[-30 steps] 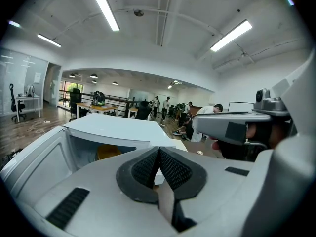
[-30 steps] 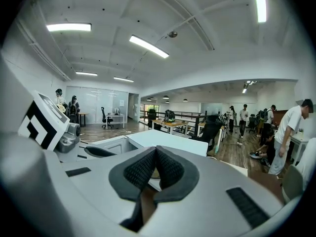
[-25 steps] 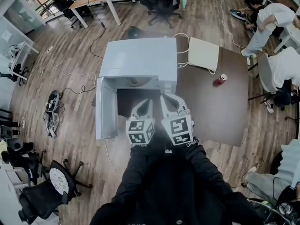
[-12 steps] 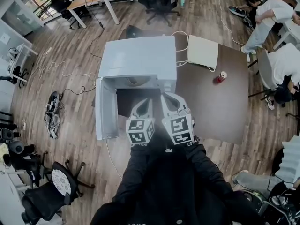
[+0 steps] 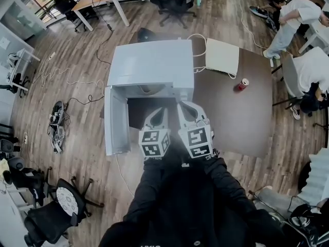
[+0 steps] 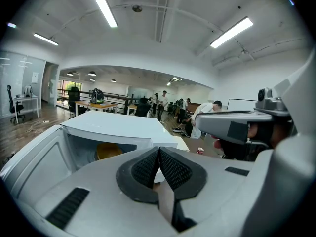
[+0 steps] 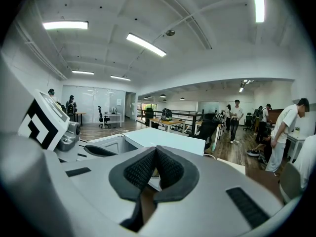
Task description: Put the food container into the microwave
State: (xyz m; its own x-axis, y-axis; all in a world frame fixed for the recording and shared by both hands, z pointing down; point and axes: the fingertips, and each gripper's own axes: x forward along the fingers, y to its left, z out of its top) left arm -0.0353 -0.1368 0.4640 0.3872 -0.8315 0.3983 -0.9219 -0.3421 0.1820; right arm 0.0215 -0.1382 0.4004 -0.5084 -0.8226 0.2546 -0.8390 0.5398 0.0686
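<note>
Left gripper view shows a yellowish thing, probably the food container (image 6: 109, 151), already inside the open microwave (image 6: 118, 128); with left gripper (image 6: 159, 157) and right gripper (image 7: 156, 154) both clenched on nothing, I'd nudge the door (image 5: 115, 118), swung out near-left, shut by its free edge.

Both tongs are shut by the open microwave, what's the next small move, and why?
Probably move the left tongs to the open door and start pushing it closed: they and the right tongs are shut on nothing, and a yellowish thing, possibly the container, sits inside the microwave.
</note>
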